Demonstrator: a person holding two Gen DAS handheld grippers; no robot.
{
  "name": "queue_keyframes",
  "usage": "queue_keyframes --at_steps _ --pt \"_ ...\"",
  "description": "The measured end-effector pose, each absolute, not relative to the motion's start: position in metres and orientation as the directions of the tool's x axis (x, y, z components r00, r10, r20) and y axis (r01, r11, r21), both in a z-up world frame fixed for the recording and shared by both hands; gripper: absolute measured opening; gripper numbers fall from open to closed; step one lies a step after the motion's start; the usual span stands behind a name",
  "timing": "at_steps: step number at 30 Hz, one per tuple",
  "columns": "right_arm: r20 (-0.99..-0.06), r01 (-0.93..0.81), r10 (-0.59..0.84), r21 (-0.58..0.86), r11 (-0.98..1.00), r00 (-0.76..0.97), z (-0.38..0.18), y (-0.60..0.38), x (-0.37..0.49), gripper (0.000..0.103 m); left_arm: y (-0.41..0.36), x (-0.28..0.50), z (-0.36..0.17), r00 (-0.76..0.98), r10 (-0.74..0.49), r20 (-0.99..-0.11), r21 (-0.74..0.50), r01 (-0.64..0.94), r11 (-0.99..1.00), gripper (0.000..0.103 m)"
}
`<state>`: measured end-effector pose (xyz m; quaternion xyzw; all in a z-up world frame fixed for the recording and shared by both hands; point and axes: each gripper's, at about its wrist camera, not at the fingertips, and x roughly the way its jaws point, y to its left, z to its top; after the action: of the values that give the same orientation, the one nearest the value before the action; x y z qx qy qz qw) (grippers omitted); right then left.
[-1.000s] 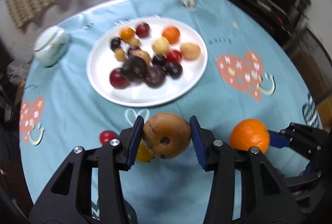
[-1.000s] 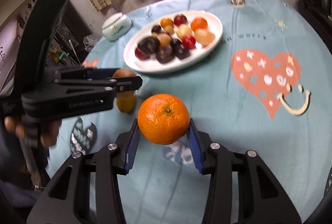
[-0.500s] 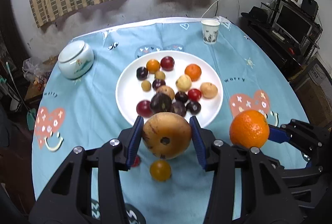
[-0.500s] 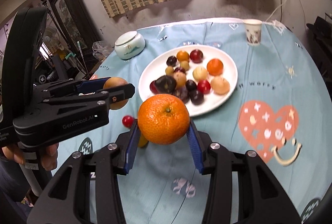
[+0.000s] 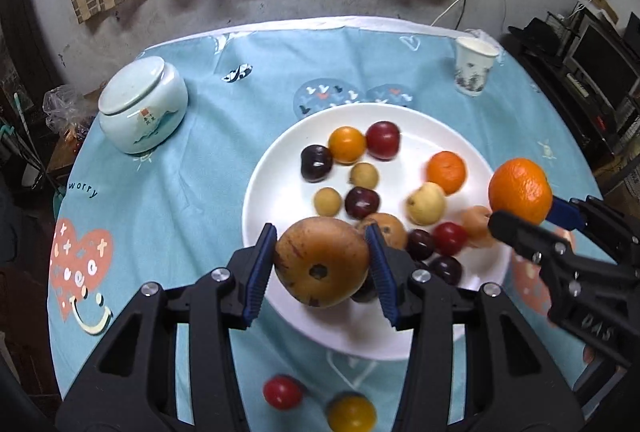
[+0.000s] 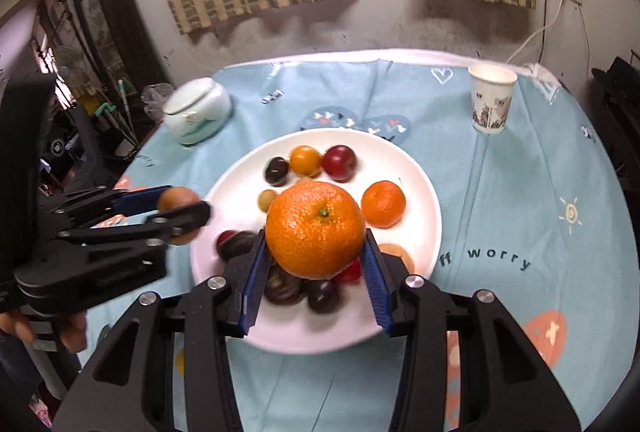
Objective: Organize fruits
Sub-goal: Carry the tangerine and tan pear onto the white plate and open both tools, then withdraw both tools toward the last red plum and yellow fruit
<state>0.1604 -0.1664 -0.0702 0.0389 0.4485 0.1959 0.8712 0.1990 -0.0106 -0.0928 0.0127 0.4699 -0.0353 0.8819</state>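
A round table covered by a light blue tablecloth (image 5: 192, 168) printed with hearts and smiley faces fills both wrist views. Near its middle sits a large white plate (image 5: 280, 168) holding a loose cluster of small fruit: dark plums, red and yellow cherry-sized fruits, a small mandarin (image 5: 446, 172) and a pale yellow fruit.

The left gripper (image 5: 321, 264) hangs above the plate's near edge, its blue pads partly closed and pressed against a brown, speckled round fruit (image 5: 322, 262). The right gripper (image 6: 316, 264) hangs above the plate too, its pads clamped the same way on a large orange (image 6: 315, 230), stem end facing the camera.

A pale green lidded ceramic jar (image 5: 142, 106) stands on the cloth to the plate's left. A patterned paper cup (image 5: 474, 72) stands upright beyond the plate to the right.

On the cloth just short of the plate lie a small red fruit (image 5: 282, 392) and a small yellow fruit (image 5: 352, 412), near each other.
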Motion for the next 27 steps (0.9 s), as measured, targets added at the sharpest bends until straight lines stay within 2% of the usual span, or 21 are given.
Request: queue_keyframes --at_steps 9,12,14,15,16,27 --pt "-0.784 -0.32 0.386 0.252 0.914 0.486 -0.092 -0.149 0.211 0.046 -0.026 0.225 -0.108 0.559 -0.021 -0.829 0.045 0.104 0.994 0.046" --pt "-0.823 -0.294 0.363 0.251 0.922 0.436 -0.105 -0.146 0.228 0.047 -0.027 0.226 -0.109 0.558 -0.036 -0.829 0.039 0.123 0.992 0.051" --pt "-0.836 -0.281 0.344 0.239 0.929 0.426 -0.11 -0.146 0.234 0.056 -0.026 0.225 -0.108 0.567 -0.029 -0.823 0.049 0.122 0.991 0.054" --pt "-0.83 -0.266 0.332 0.23 0.936 0.449 -0.109 -0.149 0.234 0.067 -0.024 0.225 -0.107 0.567 -0.03 -0.823 0.045 0.118 0.992 0.06" --pt "-0.824 -0.26 0.338 0.24 0.935 0.455 -0.108 -0.152 0.235 0.071 -0.023 0.225 -0.106 0.571 -0.025 -0.82 0.047 0.11 0.993 0.062" --pt "-0.777 -0.29 0.387 0.272 0.918 0.496 -0.065 -0.166 0.186 0.072 -0.024 0.193 -0.073 0.62 -0.031 -0.784 0.058 0.123 0.991 0.065"
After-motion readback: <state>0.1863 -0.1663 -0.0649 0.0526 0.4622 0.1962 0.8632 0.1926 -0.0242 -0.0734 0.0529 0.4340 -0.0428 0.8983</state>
